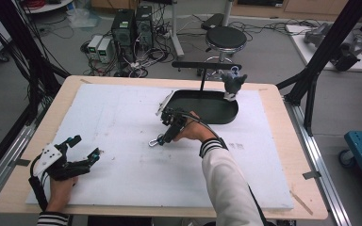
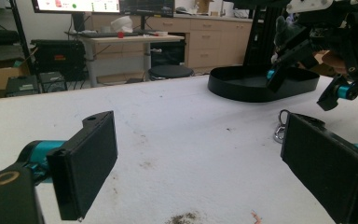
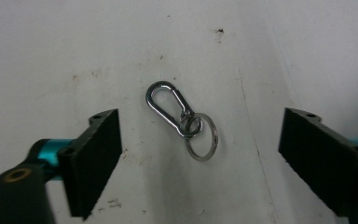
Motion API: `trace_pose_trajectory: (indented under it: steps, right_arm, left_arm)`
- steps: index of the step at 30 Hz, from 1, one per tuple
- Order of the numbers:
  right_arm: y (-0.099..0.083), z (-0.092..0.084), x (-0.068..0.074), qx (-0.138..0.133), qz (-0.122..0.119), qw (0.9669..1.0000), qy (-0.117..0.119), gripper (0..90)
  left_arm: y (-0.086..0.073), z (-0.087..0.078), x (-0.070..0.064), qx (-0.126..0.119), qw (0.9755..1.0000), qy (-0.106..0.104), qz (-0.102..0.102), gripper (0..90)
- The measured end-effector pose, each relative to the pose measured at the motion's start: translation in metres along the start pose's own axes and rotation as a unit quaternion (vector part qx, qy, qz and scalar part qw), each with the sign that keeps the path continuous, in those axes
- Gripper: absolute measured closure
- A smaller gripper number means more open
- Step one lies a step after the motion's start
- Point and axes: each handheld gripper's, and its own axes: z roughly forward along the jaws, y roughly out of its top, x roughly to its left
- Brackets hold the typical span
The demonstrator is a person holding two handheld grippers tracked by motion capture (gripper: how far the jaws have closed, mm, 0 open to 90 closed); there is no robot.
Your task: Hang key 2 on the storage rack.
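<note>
clearly the thing of interest is a small metal carabiner clip [image 3: 168,108] with a key ring [image 3: 202,137] joined to it through a little swivel. it lies flat on the white foam board [image 1: 122,122], near the middle of the table, a little in front of the black tray [image 1: 207,106]. in the left gripper view it shows as a small shiny loop [image 2: 280,131] beside the right jaw.

the right gripper [image 3: 200,163] is held above the clip and looks straight down on it; its jaws are spread wide, one on each side, and they touch nothing. the left gripper [image 1: 82,153] rests low near the left edge of the board, well apart from the clip, also with jaws wide apart and empty.

i judge the clip to be light, stiff and smooth, so it may slip between flat pads. it is also very thin against the board, which leaves little to catch. the ring hangs loose on the swivel and will swing when lifted. the best hold seems to be across the long body of the carabiner, on its two straight sides, not on the ring.
</note>
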Motion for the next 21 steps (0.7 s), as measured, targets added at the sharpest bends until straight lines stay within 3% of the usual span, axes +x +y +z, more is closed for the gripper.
trace_pose_trajectory:
  steps: [8, 21]
  right_arm:
    - [-0.001, 0.008, -0.003, 0.027, 0.003, 0.9995, 0.015, 30.3]
    - [-0.004, 0.012, -0.007, 0.047, -0.006, 0.9984, 0.030, 56.2]
  left_arm:
    - [0.000, 0.000, 0.000, 0.000, 1.0000, 0.000, 0.000, 11.2]
    - [0.000, 0.001, 0.000, 0.003, 1.0000, 0.001, -0.002, 11.2]
